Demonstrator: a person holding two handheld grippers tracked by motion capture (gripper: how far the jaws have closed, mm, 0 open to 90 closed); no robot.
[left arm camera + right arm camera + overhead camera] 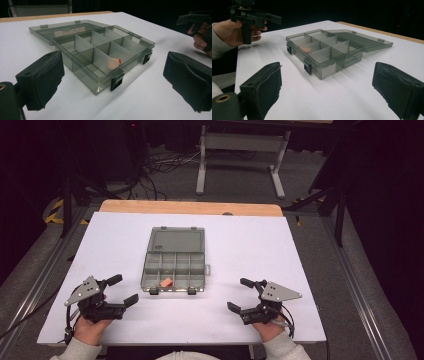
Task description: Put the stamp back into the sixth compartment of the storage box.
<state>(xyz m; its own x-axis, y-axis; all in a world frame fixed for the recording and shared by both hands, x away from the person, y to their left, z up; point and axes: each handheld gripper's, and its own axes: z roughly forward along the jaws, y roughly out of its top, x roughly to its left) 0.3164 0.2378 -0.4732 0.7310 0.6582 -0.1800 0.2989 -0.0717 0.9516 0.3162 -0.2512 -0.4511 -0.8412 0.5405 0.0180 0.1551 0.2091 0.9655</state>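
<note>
Organizer box (172,265), lid open, lying mid-table (250,250); orange piece (166,282) sitting in a front compartment. Left gripper (122,290) and right gripper (240,294) resting near the front edge, jaws gaping, holding nothing.

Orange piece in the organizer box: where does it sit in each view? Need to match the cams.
High view: orange piece in a front-row compartment of the organizer box, just right of the left front latch.
Left gripper view: centre, behind the front wall, above the nearer latch.
Right gripper view: blurred orange patch in a near-row compartment, seen through the divider.
Shared landmark: the two black front latches.
</note>
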